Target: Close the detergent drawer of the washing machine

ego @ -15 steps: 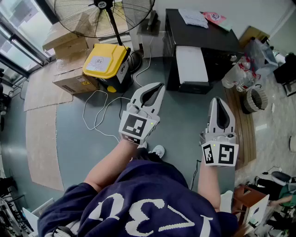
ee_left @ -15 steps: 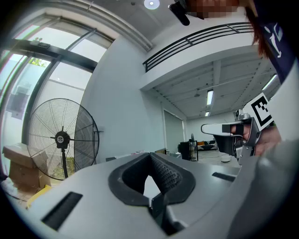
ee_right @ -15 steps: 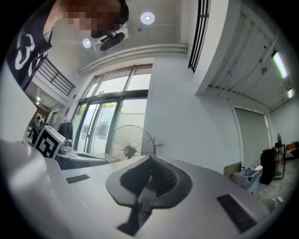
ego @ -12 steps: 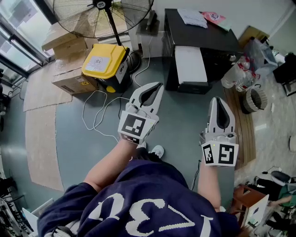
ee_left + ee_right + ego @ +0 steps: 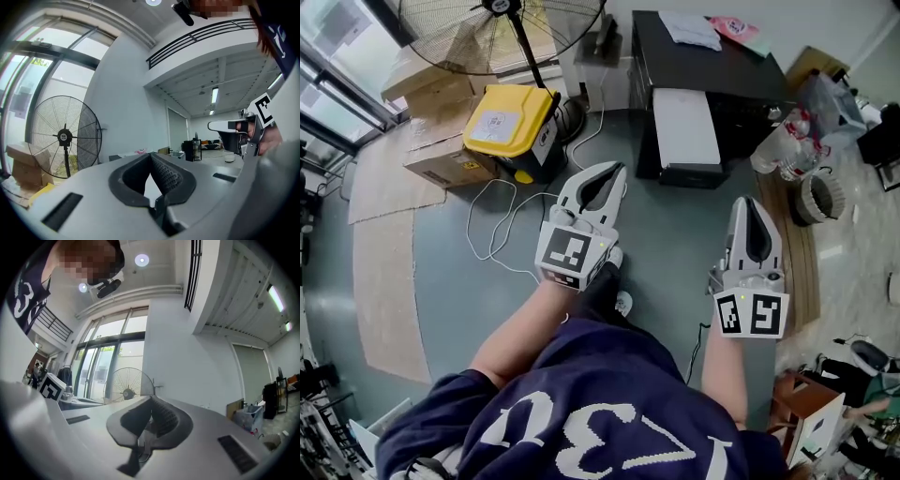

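No washing machine or detergent drawer shows in any view. In the head view my left gripper is held out level over the grey floor, jaws closed tip to tip with nothing between them. My right gripper hangs to its right, also shut and empty. The left gripper view shows its closed jaws pointing at a white wall, with the right gripper off to the side. In the right gripper view the jaws meet in front of tall windows.
A big standing fan, a yellow case and cardboard boxes stand ahead on the left. A black cabinet carries a white device. A white cable trails over the floor. Bottles and a basket sit at the right.
Both grippers stay shut and almost in place. A dark trouser leg has come forward under the left gripper, covering part of the white shoe.
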Motion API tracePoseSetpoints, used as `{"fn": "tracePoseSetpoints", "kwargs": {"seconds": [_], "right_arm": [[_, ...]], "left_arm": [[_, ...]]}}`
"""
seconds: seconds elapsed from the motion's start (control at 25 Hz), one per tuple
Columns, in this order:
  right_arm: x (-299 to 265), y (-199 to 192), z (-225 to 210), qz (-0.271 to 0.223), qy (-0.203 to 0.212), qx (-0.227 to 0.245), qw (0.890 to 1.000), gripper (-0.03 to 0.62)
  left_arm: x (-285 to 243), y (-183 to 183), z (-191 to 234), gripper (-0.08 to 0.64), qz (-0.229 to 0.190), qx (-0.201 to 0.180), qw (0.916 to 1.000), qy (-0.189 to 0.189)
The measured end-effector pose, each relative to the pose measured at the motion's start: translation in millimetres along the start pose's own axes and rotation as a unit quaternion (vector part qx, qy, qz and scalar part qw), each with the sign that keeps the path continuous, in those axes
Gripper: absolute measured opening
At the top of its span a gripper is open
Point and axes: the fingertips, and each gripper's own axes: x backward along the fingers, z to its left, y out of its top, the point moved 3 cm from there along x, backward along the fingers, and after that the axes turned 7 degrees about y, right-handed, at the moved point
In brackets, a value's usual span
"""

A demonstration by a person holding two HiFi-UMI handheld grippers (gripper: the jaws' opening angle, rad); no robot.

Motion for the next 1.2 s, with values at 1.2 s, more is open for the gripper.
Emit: {"fn": "tracePoseSetpoints", "kwargs": {"seconds": [1.2], "right_arm": [[-219.3,-37.5,-119.2,0.024,-0.058,0.024,0.998,0.015]], "left_arm": [[-247.5,-12.9,86.5,0.02,-0.032,0.017,0.9977,-0.057]]}}
